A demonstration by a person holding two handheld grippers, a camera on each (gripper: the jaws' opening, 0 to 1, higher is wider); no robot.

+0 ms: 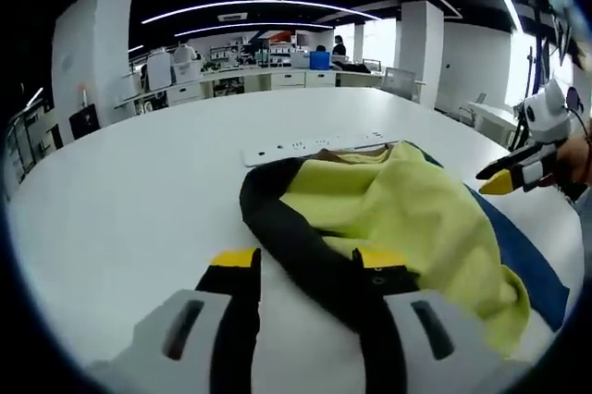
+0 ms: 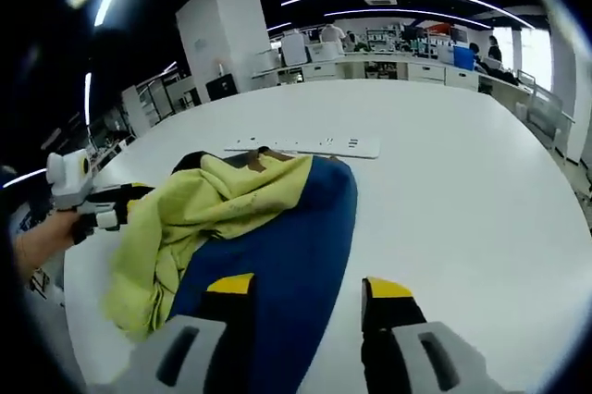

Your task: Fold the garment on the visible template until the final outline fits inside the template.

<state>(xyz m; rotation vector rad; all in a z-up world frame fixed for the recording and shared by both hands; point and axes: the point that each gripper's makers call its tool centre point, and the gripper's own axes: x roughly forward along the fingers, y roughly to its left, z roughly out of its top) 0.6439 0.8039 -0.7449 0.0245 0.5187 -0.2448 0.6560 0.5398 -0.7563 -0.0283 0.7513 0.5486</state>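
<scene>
On the white desk (image 2: pixel 444 190), a yellow garment (image 1: pixel 407 209) with a black band lies crumpled on the blue template (image 2: pixel 287 255), near the desk's edge, with a white power strip (image 2: pixel 305 145) just beyond it. The left gripper (image 1: pixel 305 260) has its jaws apart across the band. The right gripper (image 2: pixel 305 285) has its jaws apart over the template's edge.

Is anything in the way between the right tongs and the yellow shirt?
Nothing visible blocks it. In the right gripper view, the right tongs stand open over the blue template, and the yellow garment lies just ahead on it. The white power strip sits beyond the garment, not between them.
</scene>
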